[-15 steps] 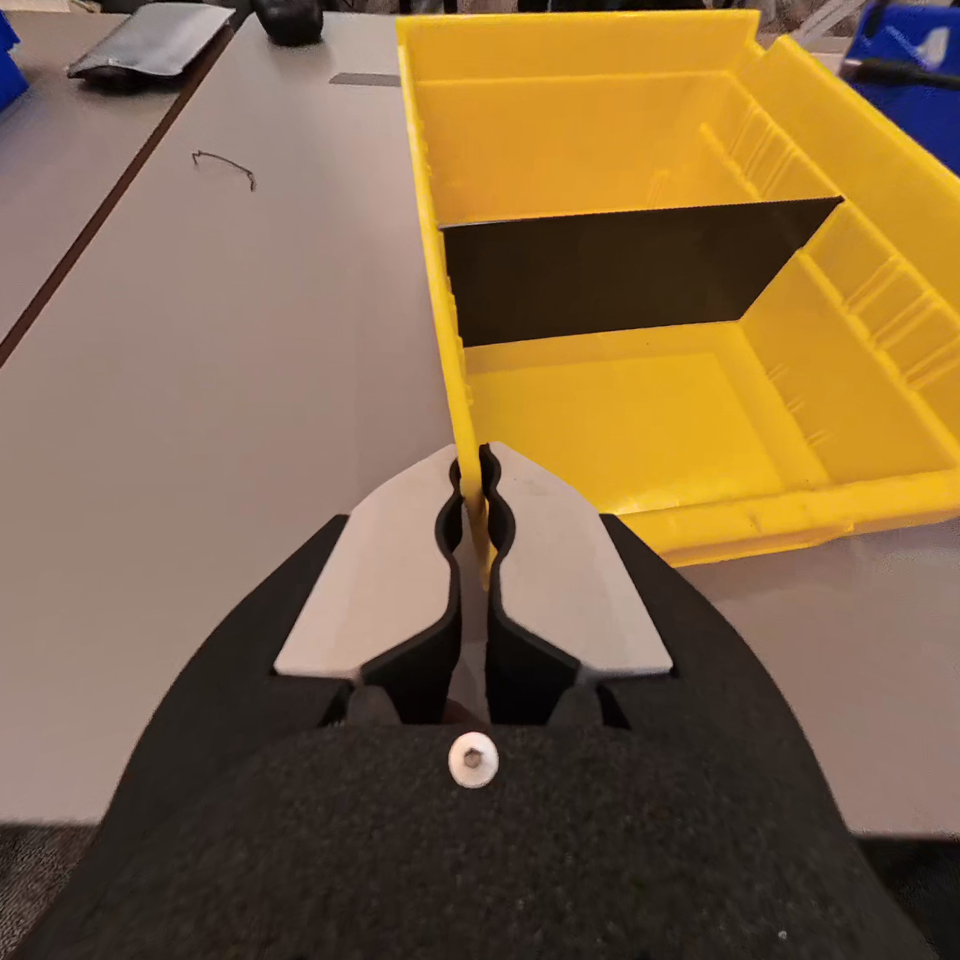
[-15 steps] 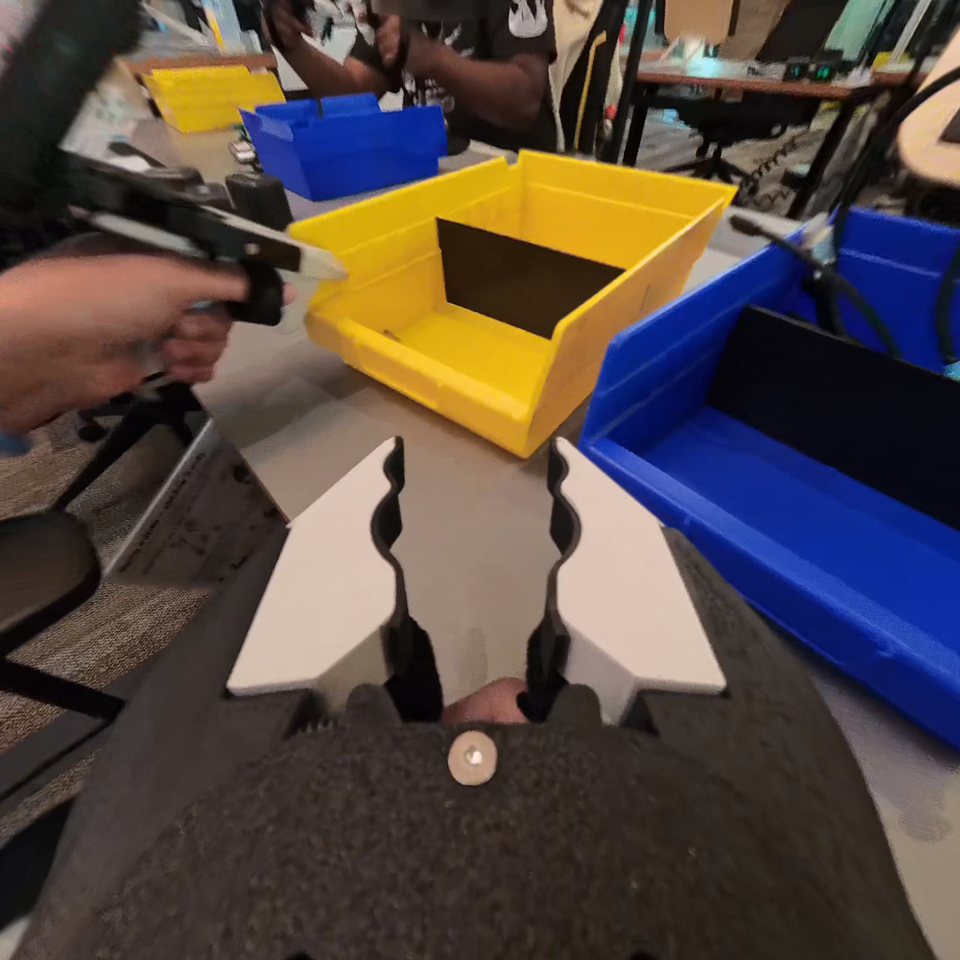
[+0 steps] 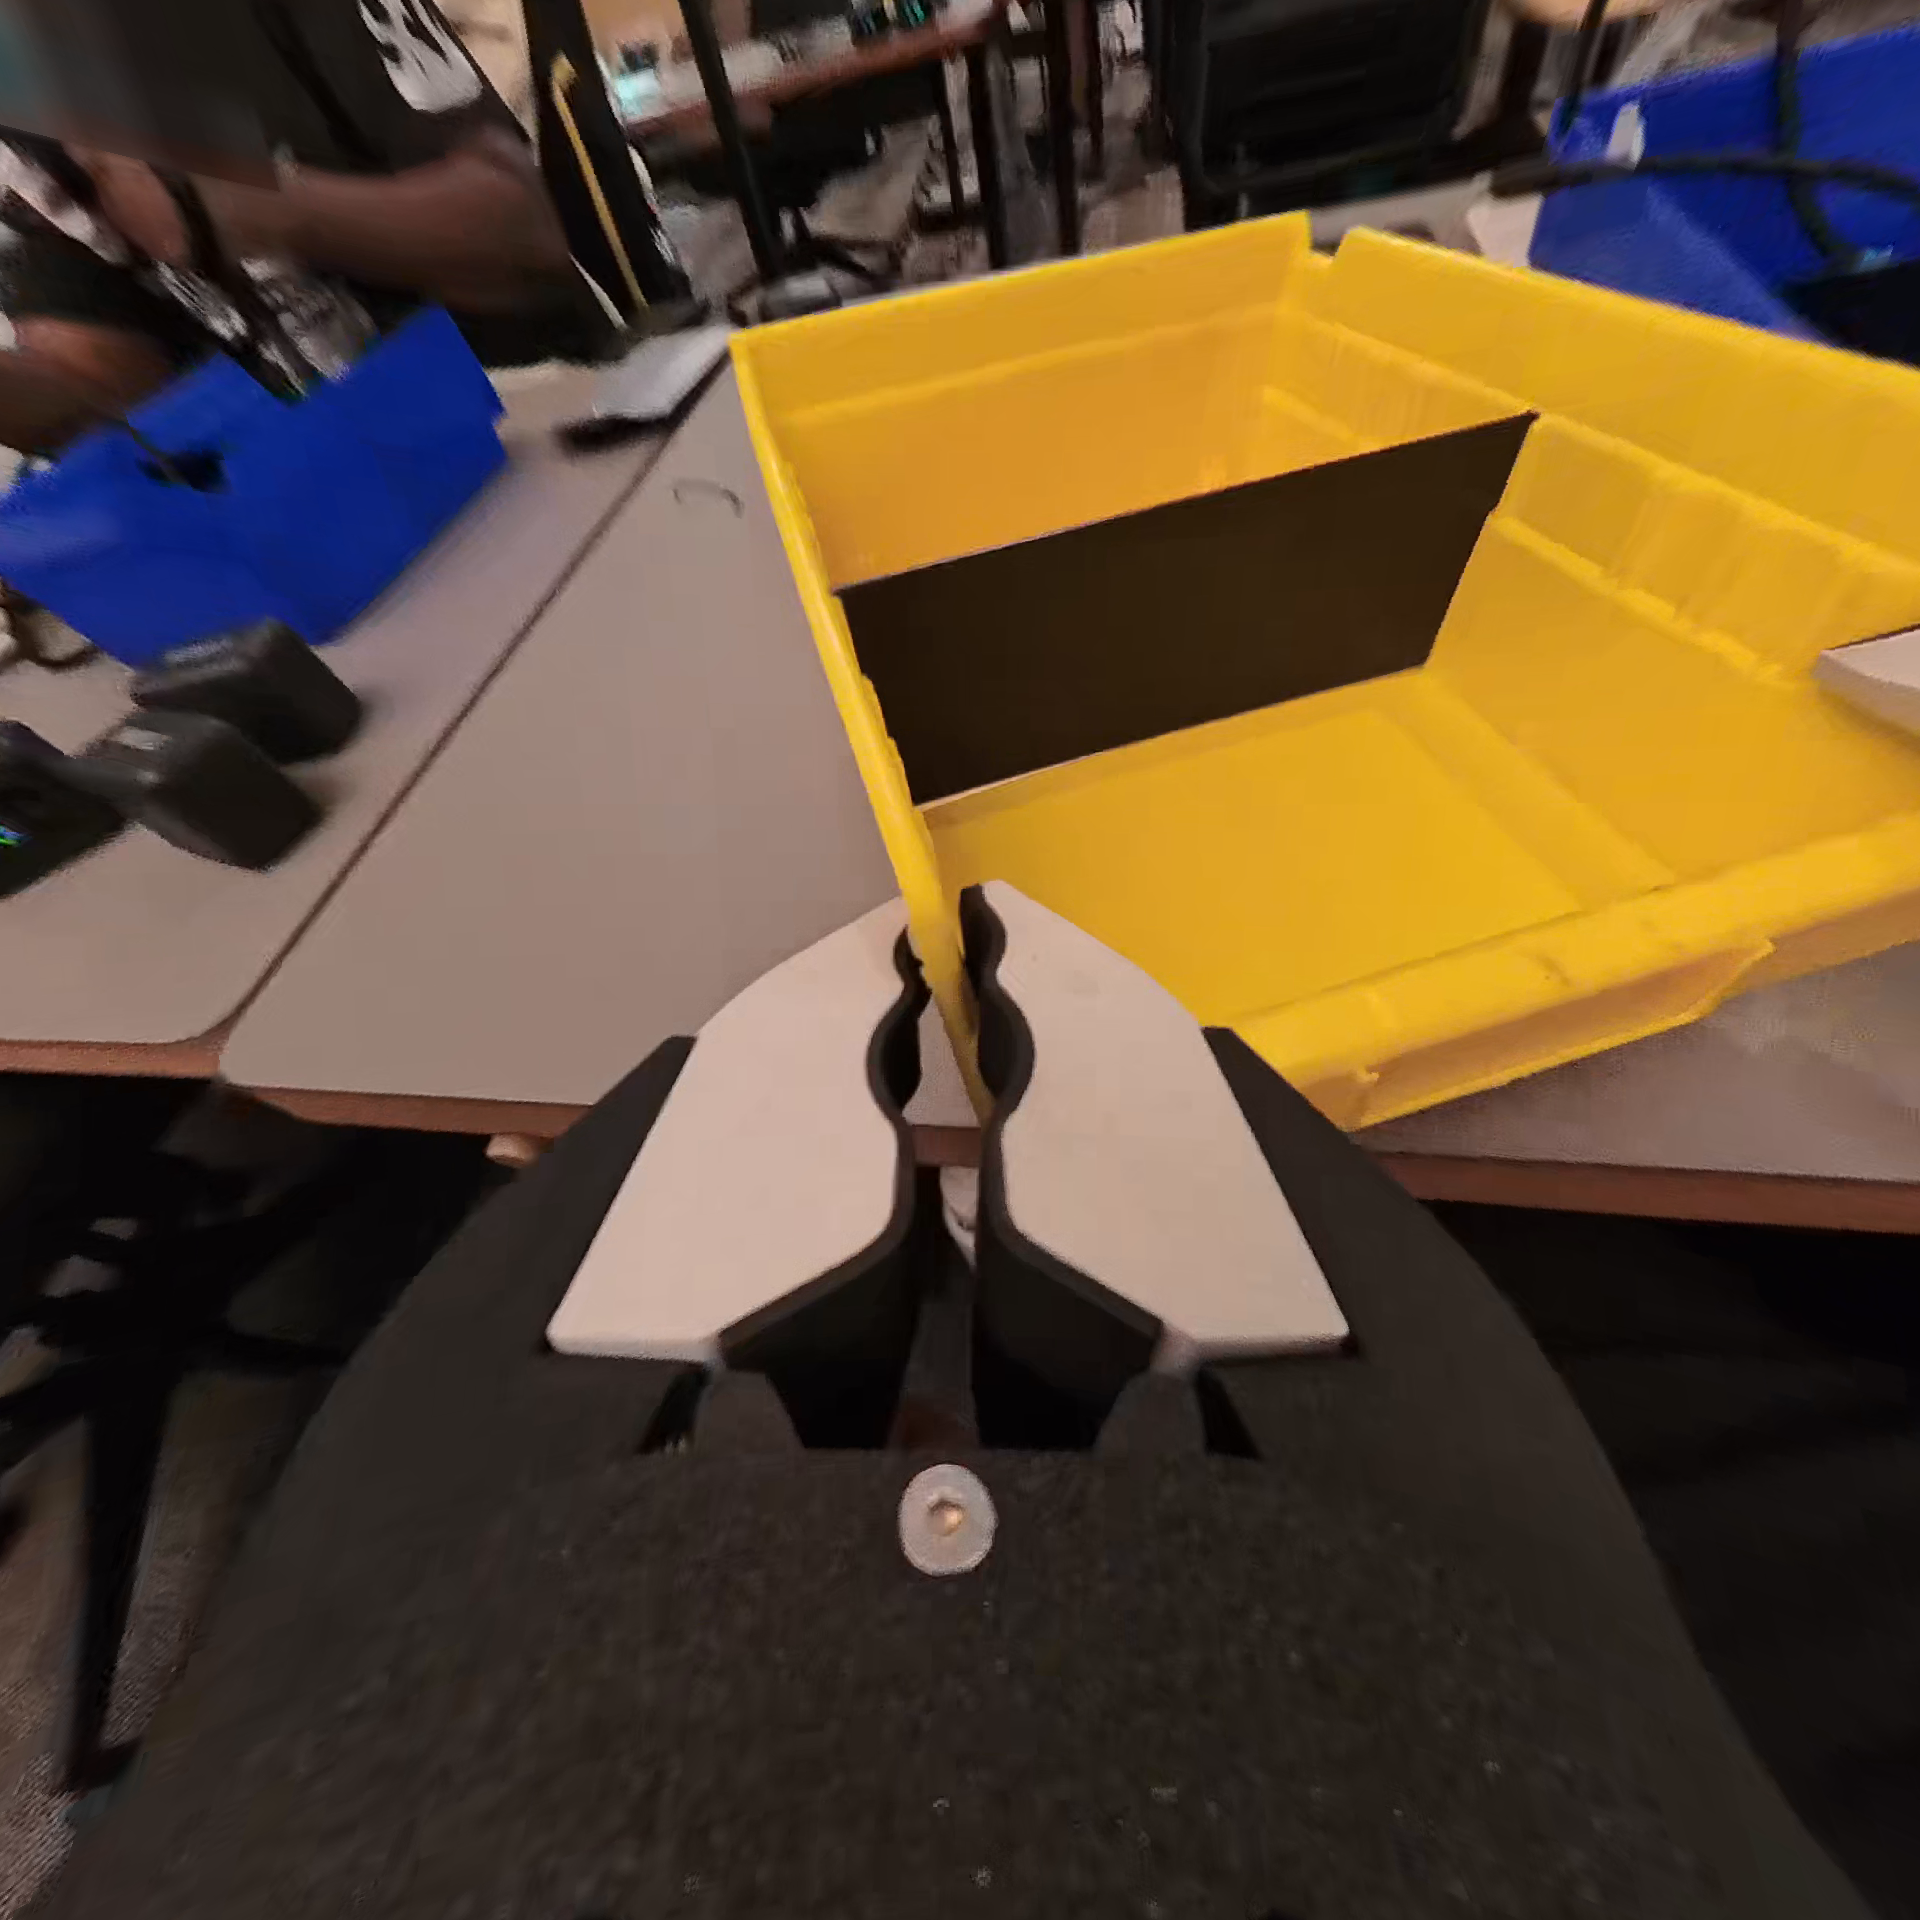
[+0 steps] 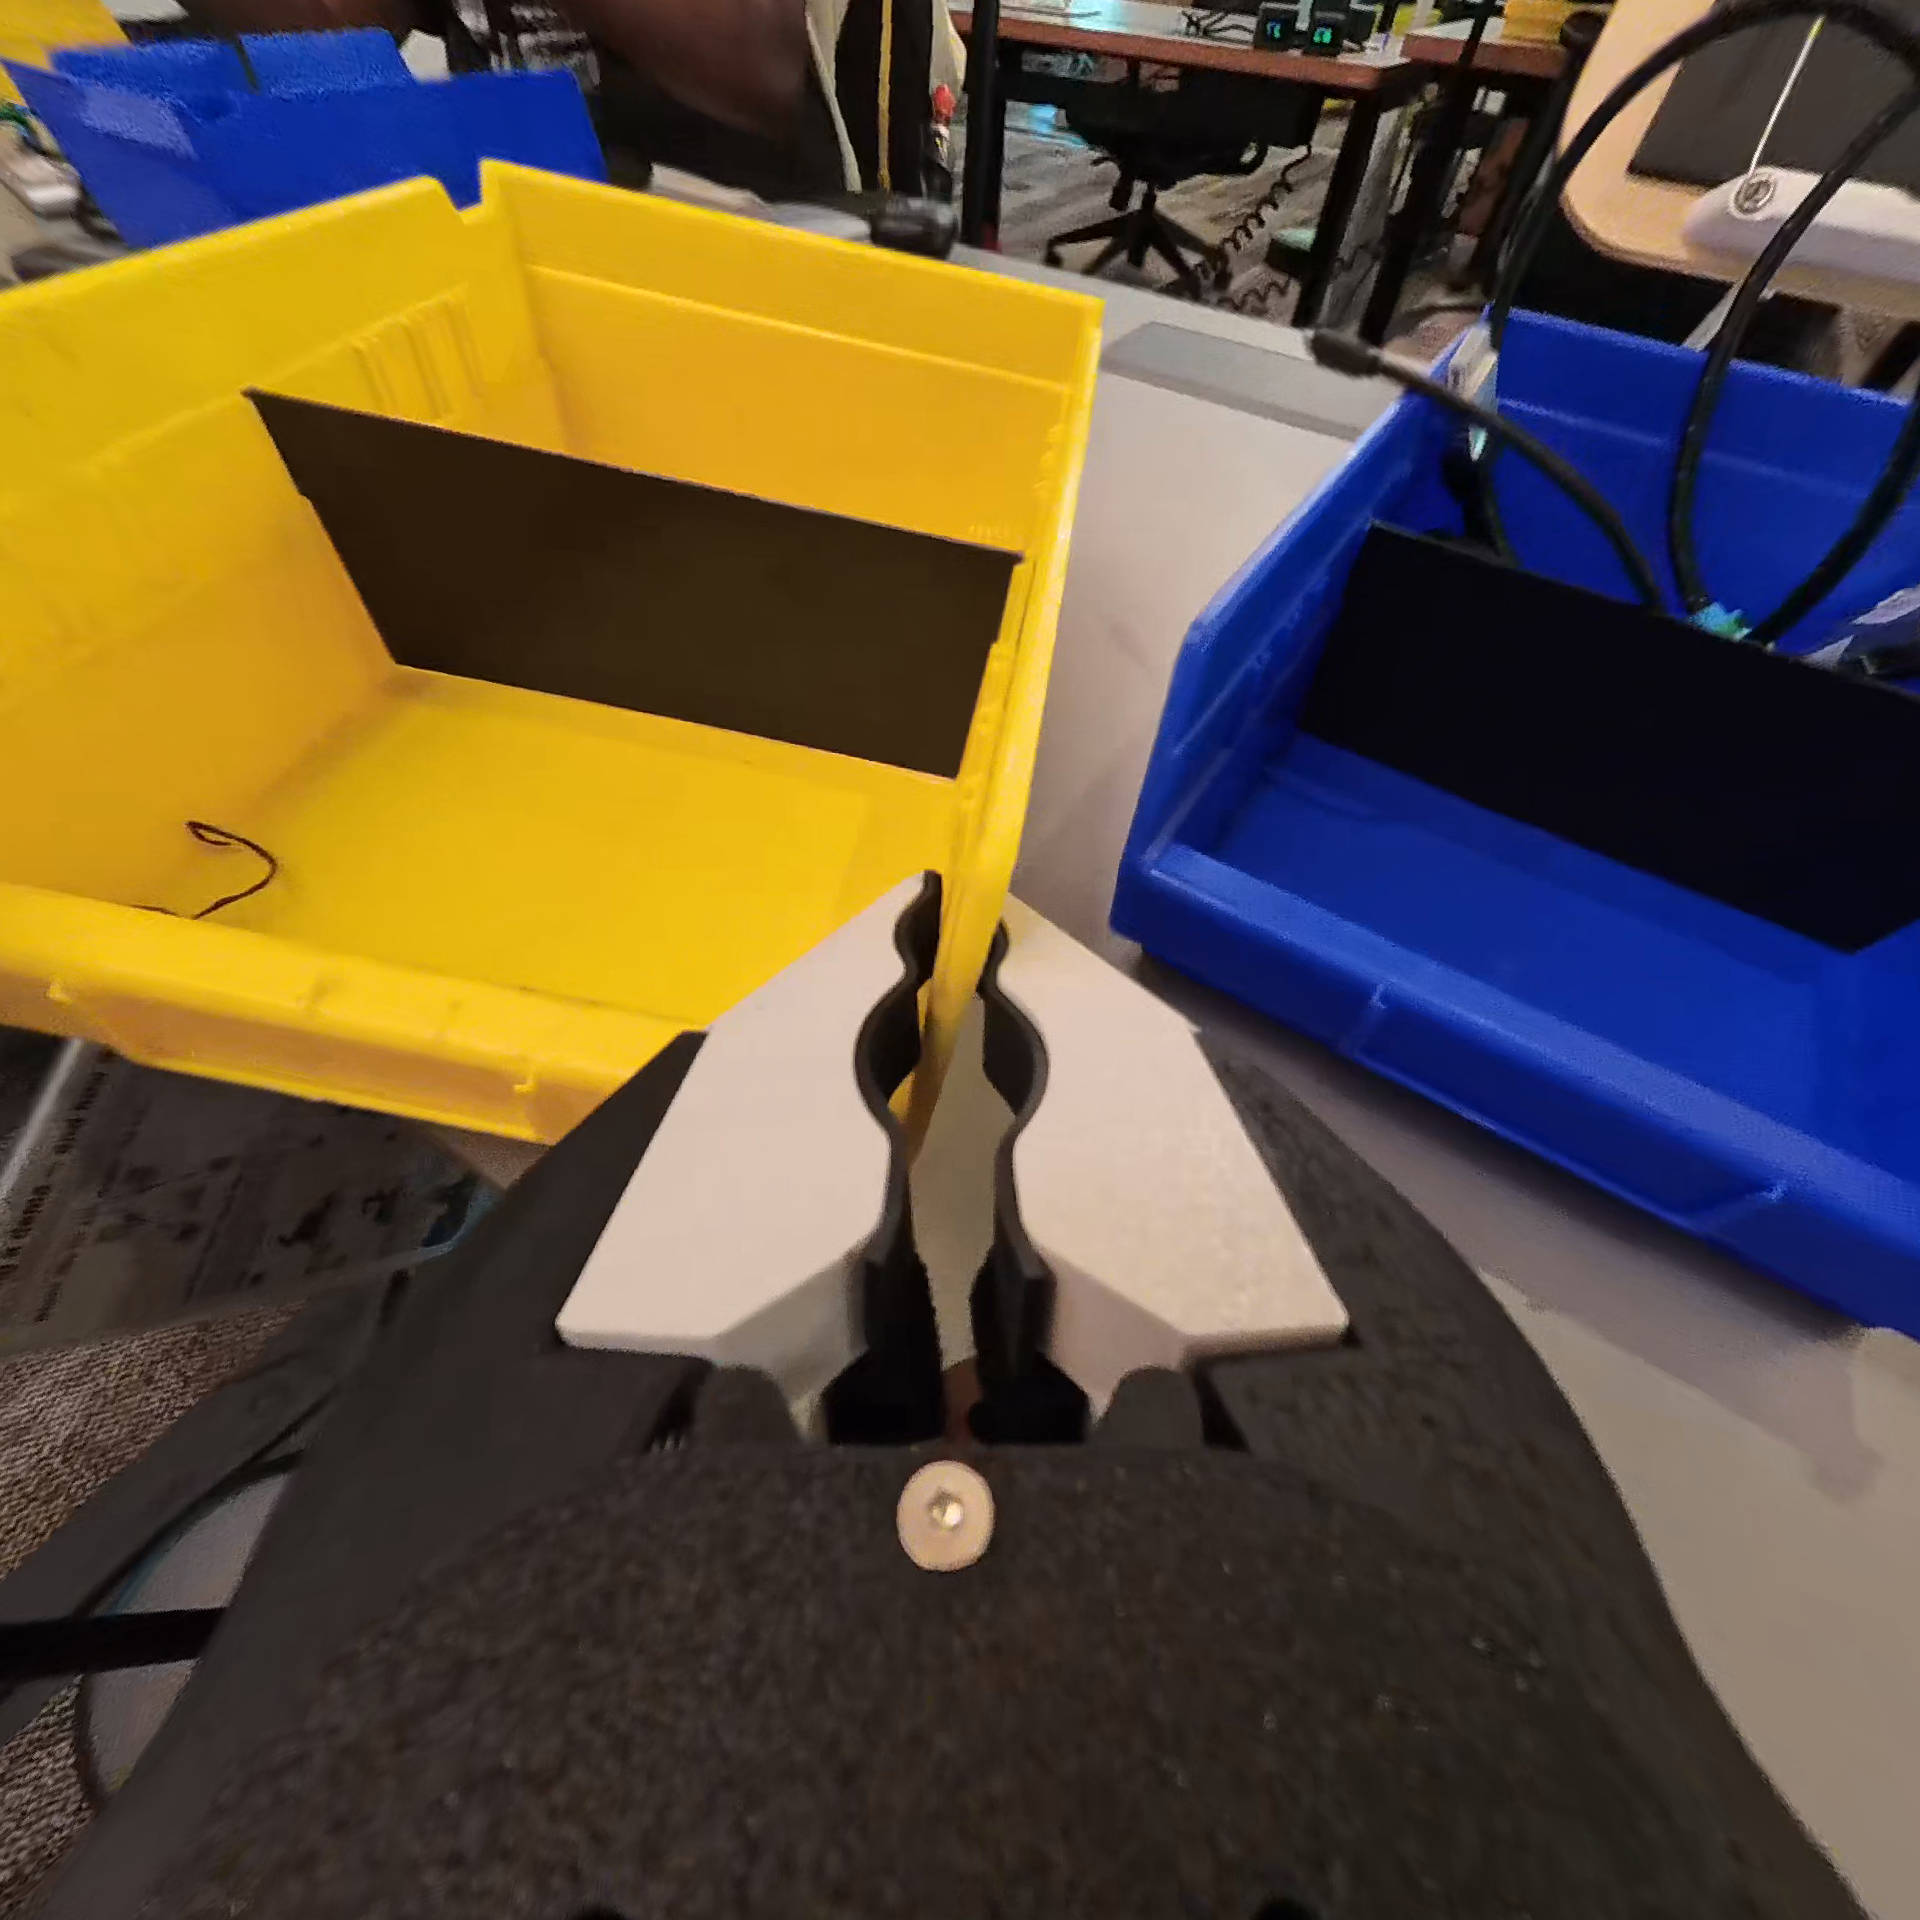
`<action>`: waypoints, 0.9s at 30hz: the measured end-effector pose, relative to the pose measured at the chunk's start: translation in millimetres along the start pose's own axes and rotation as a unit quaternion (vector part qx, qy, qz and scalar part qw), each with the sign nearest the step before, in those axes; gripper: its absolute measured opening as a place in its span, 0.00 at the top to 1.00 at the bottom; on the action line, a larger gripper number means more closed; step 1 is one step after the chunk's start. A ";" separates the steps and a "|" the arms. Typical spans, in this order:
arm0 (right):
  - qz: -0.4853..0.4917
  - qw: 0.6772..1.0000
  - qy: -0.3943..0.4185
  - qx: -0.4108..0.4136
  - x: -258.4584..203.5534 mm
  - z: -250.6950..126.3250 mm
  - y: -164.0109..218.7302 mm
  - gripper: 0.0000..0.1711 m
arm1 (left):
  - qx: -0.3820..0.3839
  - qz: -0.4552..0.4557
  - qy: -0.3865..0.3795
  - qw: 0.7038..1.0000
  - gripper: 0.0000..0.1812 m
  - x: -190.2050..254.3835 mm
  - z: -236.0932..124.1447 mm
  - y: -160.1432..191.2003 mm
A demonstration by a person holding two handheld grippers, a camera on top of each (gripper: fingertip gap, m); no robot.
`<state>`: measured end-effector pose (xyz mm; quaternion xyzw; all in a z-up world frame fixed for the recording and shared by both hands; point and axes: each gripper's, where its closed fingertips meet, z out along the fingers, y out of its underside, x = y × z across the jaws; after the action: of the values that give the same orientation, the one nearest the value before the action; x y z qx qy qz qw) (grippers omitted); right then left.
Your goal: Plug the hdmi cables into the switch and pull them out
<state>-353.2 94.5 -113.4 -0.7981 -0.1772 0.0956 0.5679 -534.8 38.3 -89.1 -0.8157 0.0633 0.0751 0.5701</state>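
A yellow bin with a black divider stands at the table's front edge. My left gripper is shut on the bin's left wall near the front corner. My right gripper is shut on the right wall of the same bin, and one of its fingertips shows at the right edge of the left wrist view. A thin black wire scrap lies on the bin's floor. Black cables loop out of a blue bin to the right. No switch is in view.
The table's front edge runs just under my left gripper, with carpet below. Another blue bin and black devices sit on the neighbouring table at left. A person's arm is behind it. Chairs and desks stand farther back. Spacing between my two grippers at the tips: around 20 centimeters.
My right gripper has moved in from open and shut on the bin's right wall. The left gripper, still shut on the left wall, has drawn back to the table's front edge with the bin.
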 end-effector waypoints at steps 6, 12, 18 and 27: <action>-0.026 0.993 0.039 0.111 36.8 -45.1 -82.9 0.99 | 0.117 0.014 -0.013 0.993 0.97 22.2 -28.3 -80.4; -0.008 0.973 0.124 0.193 151.4 -122.6 -157.7 0.99 | 0.219 0.055 0.065 0.972 0.96 120.3 -38.7 -207.6; 0.024 0.940 0.250 0.231 313.1 -207.6 -157.8 0.99 | 0.264 0.081 0.156 0.948 0.97 289.9 -28.9 -290.2; 0.091 0.938 0.328 0.071 535.5 -250.4 1.7 0.99 | 0.148 0.081 0.275 0.947 0.96 554.2 30.5 -201.1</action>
<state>227.9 85.1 -4.6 -0.7552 0.0994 -0.1078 0.6388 45.2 125.9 -22.2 -0.7033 0.2936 -0.1167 0.6369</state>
